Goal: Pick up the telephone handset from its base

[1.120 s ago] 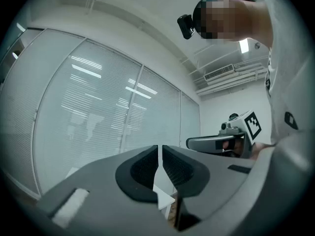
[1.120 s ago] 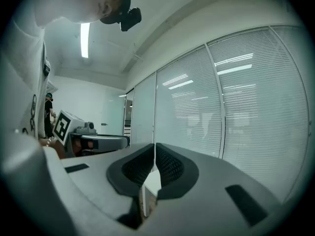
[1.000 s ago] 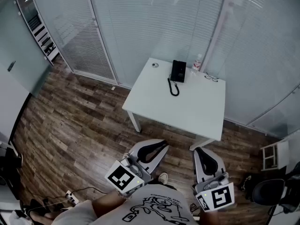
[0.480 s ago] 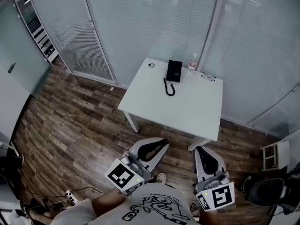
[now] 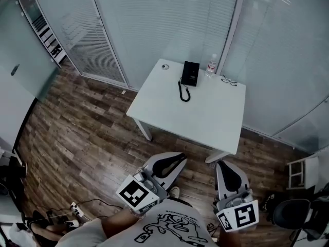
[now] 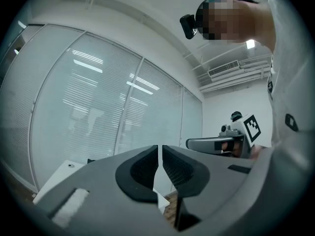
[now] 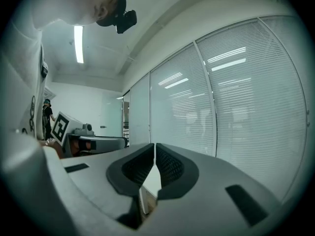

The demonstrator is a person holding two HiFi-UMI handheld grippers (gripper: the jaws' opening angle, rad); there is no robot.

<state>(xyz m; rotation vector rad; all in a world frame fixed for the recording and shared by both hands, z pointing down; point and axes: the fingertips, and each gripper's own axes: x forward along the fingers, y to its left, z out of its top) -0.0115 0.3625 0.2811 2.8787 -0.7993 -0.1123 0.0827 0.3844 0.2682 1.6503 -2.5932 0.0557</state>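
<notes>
1. The left gripper and right gripper are both closed, holding nothing, well short of the table.
2. The telephone handset sits at the table's far edge; closed jaws could knock it off.

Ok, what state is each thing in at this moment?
Telephone handset: resting on its base.
Cord: coiled, lying on the table.
Bottle: upright on the table.
Left claw: shut, empty.
Right claw: shut, empty.
</notes>
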